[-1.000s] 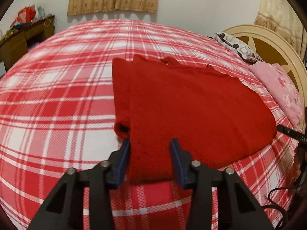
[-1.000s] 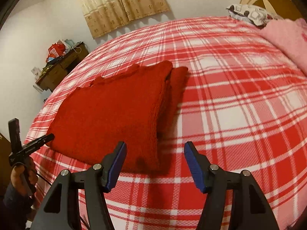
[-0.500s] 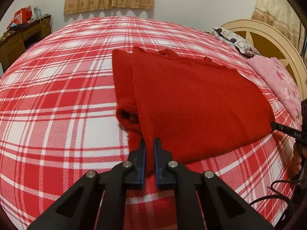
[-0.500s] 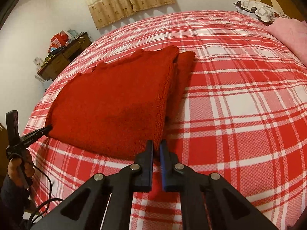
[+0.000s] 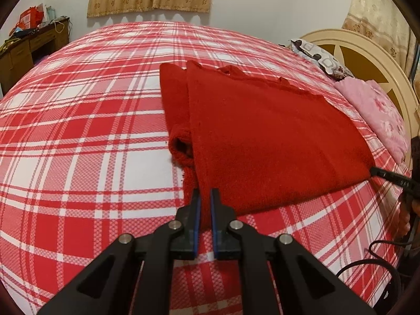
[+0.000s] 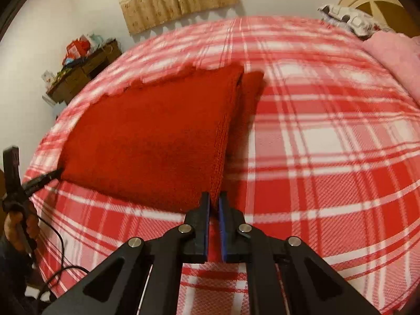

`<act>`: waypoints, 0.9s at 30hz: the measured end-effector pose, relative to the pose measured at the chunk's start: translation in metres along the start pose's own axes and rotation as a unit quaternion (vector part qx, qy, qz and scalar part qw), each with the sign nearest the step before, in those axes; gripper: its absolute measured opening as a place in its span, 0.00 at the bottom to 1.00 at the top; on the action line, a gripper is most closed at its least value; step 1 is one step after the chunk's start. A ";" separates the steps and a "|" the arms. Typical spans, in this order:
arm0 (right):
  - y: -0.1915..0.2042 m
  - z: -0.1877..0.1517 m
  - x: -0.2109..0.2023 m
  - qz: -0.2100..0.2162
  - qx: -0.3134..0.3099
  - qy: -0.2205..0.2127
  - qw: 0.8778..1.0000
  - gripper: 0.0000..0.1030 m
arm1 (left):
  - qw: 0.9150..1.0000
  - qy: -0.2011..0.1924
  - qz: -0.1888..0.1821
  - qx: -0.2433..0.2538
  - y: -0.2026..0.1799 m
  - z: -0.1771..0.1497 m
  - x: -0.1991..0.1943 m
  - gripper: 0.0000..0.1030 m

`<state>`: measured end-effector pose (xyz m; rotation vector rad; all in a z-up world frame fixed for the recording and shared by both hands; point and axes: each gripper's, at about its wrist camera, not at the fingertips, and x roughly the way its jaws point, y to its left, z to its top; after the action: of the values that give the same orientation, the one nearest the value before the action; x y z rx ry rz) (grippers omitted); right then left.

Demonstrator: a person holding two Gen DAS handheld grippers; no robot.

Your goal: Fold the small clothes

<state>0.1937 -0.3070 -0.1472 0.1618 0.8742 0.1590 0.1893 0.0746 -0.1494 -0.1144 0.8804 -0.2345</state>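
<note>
A red knit sweater (image 5: 262,136) lies on the red-and-white plaid bed (image 5: 78,144), sleeves folded under, one sleeve cuff (image 5: 181,147) showing at its left edge. My left gripper (image 5: 205,197) is shut on the sweater's near left hem corner. In the right wrist view the same sweater (image 6: 152,141) lies spread to the left. My right gripper (image 6: 214,199) is shut on its near right hem corner. Each gripper shows in the other's view, at the sweater's opposite corner (image 5: 388,181) (image 6: 39,181). Both corners are lifted slightly off the bed.
A pink pillow (image 5: 378,115) and a patterned pillow (image 5: 317,55) lie by the cream headboard (image 5: 367,52). A cluttered wooden desk (image 5: 23,50) stands beyond the bed's far left. A black cable (image 6: 52,275) hangs by the bed edge.
Both grippers went from open to shut on the sweater's near hem corners. The hem now lifts slightly, and the right wrist view is blurred with motion.
</note>
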 end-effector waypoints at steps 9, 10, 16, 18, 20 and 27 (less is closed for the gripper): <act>0.053 0.022 -0.005 0.031 -0.057 -0.033 0.997 0.65 | 1.000 -0.014 0.004 0.027 -0.004 -0.008 -0.009 0.09; 0.058 0.023 -0.003 0.036 -0.061 -0.032 0.997 0.65 | 1.000 -0.013 0.003 0.023 -0.002 -0.007 -0.008 0.09; 0.093 0.022 0.019 0.052 -0.089 -0.013 0.995 0.65 | 1.000 -0.015 -0.007 0.024 0.000 -0.012 -0.011 0.07; 0.104 0.022 0.027 0.054 -0.101 -0.005 0.993 0.65 | 1.000 -0.015 -0.009 0.022 0.000 -0.012 -0.011 0.08; 0.118 0.022 0.034 0.060 -0.115 0.003 0.992 0.65 | 1.000 -0.017 -0.006 0.018 0.003 -0.012 -0.014 0.09; 0.160 0.021 0.052 0.078 -0.151 0.014 0.985 0.65 | 0.998 -0.054 -0.019 -0.006 0.007 0.000 -0.026 0.44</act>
<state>0.2314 -0.1423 -0.1395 -0.0566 0.8540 0.4384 0.1740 0.0881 -0.1311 -0.1537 0.7724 -0.2560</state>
